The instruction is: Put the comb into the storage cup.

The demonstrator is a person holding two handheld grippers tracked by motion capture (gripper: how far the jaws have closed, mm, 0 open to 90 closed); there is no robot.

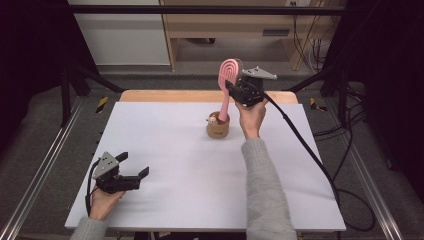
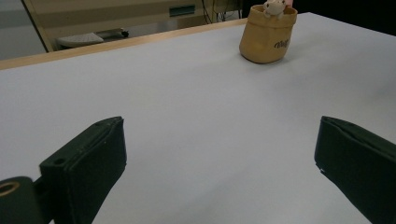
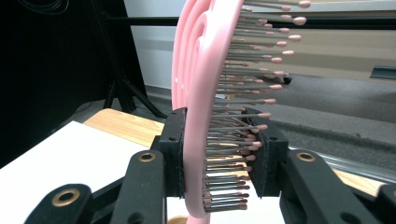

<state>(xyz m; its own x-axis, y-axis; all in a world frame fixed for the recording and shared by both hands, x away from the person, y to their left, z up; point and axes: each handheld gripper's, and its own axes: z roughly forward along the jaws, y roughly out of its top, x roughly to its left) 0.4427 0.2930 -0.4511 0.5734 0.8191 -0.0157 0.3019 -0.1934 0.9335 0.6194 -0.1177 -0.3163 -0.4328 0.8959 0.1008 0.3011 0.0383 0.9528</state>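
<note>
1. Right claw [image 1: 233, 90] is clenching a pink hairbrush [image 1: 227, 82] by the lower part of its head, raised above the far middle of the bench [image 1: 165, 145].
2. In the right gripper view, the brush [image 3: 201, 107] is standing upright between the jaws: one pad is pressing the smooth pink back, the other is bearing on the tips of the bristles [image 3: 243, 116].
3. The brush handle is pointing down into a small tan pouch [image 1: 218, 128]; the lower end is sitting inside the pouch mouth, but whether it is touching the bottom I cannot tell.
4. The pouch is standing upright on the white bench surface, just left of the right hand [image 1: 251, 116], with a small pale figure [image 1: 213, 119] peeking over its rim.
5. Left claw [image 1: 134, 171] is lying released near the front left corner of the bench, well apart from the pouch; the left hand [image 1: 104, 200] is holding it low.
6. In the left gripper view, both jaws are standing wide with bare bench between them, and the pouch [image 2: 267, 36] is sitting far ahead.
</note>
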